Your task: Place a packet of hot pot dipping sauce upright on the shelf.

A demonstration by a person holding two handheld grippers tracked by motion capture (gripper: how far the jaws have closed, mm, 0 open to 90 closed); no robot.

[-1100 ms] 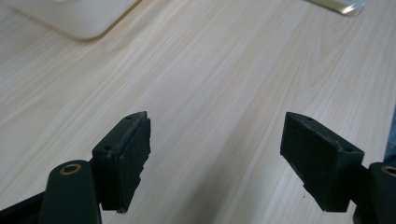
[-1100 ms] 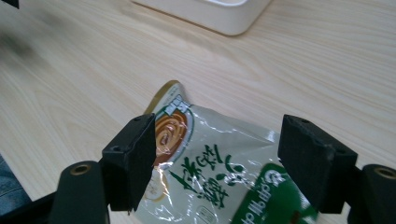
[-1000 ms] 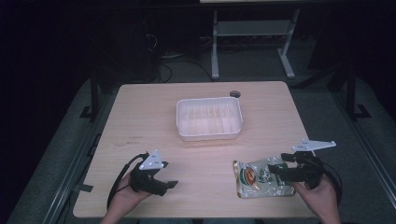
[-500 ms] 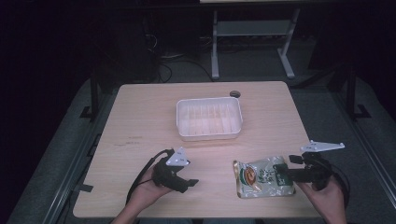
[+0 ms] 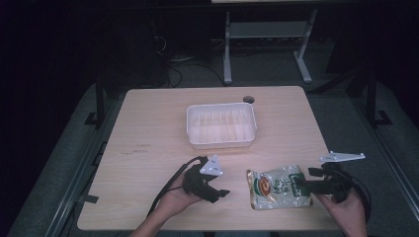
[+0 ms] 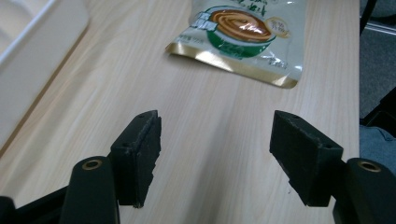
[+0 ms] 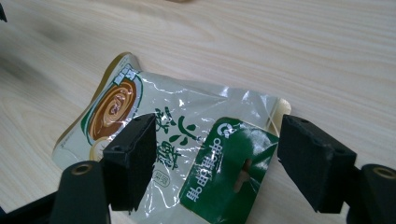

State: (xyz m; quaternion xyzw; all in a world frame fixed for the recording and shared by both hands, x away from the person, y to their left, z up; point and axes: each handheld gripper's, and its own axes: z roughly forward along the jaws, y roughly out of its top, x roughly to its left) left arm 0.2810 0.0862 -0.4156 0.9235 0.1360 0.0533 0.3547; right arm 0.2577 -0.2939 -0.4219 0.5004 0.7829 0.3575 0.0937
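A clear and green food packet [image 5: 272, 185] printed with a noodle bowl lies flat near the table's front edge, right of centre. My right gripper [image 5: 298, 185] reaches over its green end from the right. In the right gripper view the jaws [image 7: 215, 158] stand open above the packet [image 7: 187, 126], not pressing on it. My left gripper [image 5: 222, 192] is a short way left of the packet and points toward it. Its jaws have just been closing but stay open [image 6: 215, 154] with only bare table between them. The packet [image 6: 243, 32] lies ahead of them.
A white plastic tray [image 5: 221, 143] sits mid-table behind both grippers, its wall [image 6: 28, 60] at the left in the left gripper view. A small dark hole [image 5: 248, 99] marks the table's far side. A metal stand [image 5: 267, 29] is on the floor beyond.
The left hand has carried its gripper to the right, toward the packet, and its jaws have narrowed. The right gripper has stayed at the packet's green end.
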